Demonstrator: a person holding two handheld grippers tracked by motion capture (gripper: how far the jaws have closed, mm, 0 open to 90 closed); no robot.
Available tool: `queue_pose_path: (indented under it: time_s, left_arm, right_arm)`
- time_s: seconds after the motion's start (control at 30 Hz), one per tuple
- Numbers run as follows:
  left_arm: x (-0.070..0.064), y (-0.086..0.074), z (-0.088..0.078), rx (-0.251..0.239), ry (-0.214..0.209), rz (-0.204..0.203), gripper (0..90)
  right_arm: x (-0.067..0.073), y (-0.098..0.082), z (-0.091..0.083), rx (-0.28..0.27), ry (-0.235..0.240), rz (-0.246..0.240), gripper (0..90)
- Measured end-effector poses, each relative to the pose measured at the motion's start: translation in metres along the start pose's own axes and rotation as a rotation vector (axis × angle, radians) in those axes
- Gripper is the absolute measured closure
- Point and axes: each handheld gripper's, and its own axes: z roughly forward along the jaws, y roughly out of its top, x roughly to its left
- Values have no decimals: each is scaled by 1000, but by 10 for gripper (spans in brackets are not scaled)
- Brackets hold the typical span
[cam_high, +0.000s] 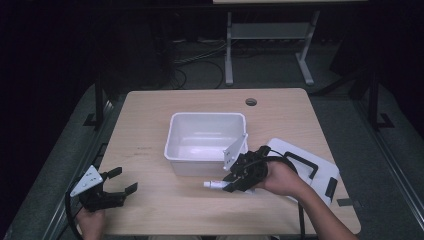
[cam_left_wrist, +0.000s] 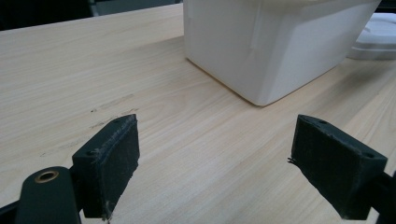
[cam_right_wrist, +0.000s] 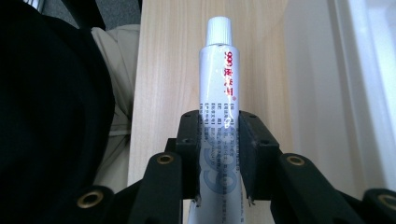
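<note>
Two jaws of my right gripper (cam_right_wrist: 219, 154) pinch a white tube (cam_right_wrist: 217, 93) at its lower body, cap pointing away, above the table (cam_high: 160, 210) just in front of the white bin (cam_high: 172, 145). I'd carry it level over the near wall, then release low inside. My left gripper (cam_left_wrist: 215, 163) rests spread wide, empty.

A light wooden table (cam_high: 150, 200) bears a white bin (cam_high: 206, 156) and white lid (cam_high: 320, 172).
</note>
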Motion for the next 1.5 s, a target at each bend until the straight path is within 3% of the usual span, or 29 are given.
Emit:
queue_pose_path:
  time_s: [0.47, 1.5]
  left_arm:
    - [0, 0, 0, -4, -1, -7, 147]
    - [1, 0, 4, 6, -5, -2, 146]
  right_arm:
    - [-7, 20, -15, 12, -2, -26, 713]
    - [-38, 53, -34, 22, -29, -40, 713]
